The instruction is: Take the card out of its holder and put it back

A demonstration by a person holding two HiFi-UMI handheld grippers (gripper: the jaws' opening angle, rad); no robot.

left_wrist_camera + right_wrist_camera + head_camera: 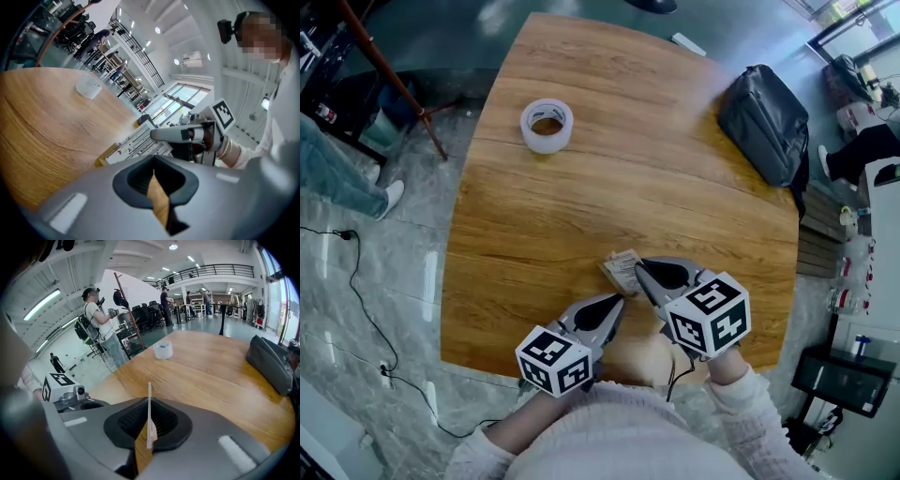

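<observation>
Nearest the viewer, the left tool (pixel 616 303) hovers just on the near side of the card (pixel 623 269). Its jaws are drawn together with only a sliver of wood showing through them and nothing caught between, and its tip points up toward the card's near edge; whether it touches I cannot tell. Just to the right of the card, the right tool (pixel 640 268) is clamped on it. Its own view shows the card edge-on, a thin pale blade standing upright between the ribbed pads. From the left gripper view the card's face appears as white with rows of fine print and a tan strip along its lower side, tilted up off the counter (pixel 637 178). A cream sleeve (pixel 752 394) lies behind the right tool, on the near side of the card. Well beyond the card and to its left, a roll of clear tape (pixel 547 125) lies flat on the wood. Well beyond the card to the right, a black bag (pixel 766 122) slumps at the counter's edge. Farthest from the card, a small white flat thing (pixel 687 43) lies at the far rim. Past that, the right gripper view shows a person with a backpack (pixel 97 324) standing on the floor.
</observation>
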